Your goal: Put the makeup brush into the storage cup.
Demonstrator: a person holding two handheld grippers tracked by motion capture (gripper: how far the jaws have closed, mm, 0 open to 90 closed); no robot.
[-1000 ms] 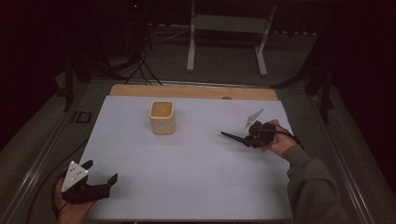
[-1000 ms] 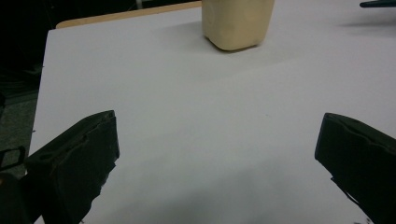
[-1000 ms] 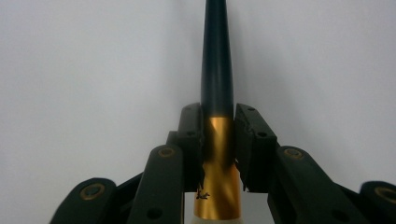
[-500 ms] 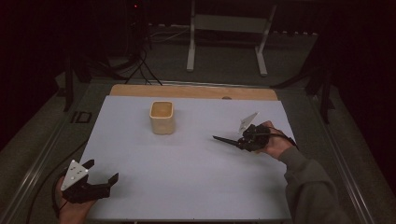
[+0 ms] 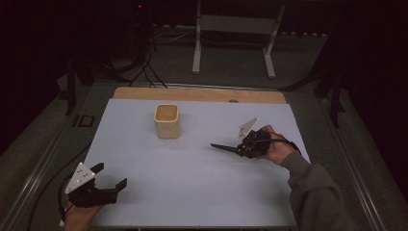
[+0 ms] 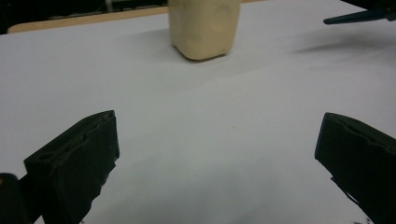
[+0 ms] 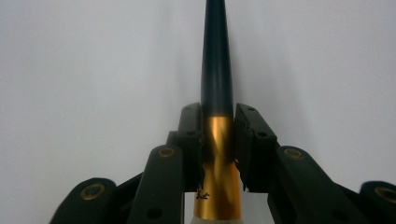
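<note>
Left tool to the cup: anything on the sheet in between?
Nothing. In the left gripper view, bare white sheet runs from the open left tool up to the cup.

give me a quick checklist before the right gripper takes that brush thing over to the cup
1. Right gripper shut on the brush handle, at its gold band: ok.
2. Handle straight between the jaws, seen in the right gripper view: ok.
3. Beige cup upright, opening up: ok.
4. White table sheet bare between handle tip and cup: ok.
5. Left gripper open, near the front edge, apart from the cup: ok.
6. Bristle end of the tool: cannot tell, hidden behind the jaws.
</note>
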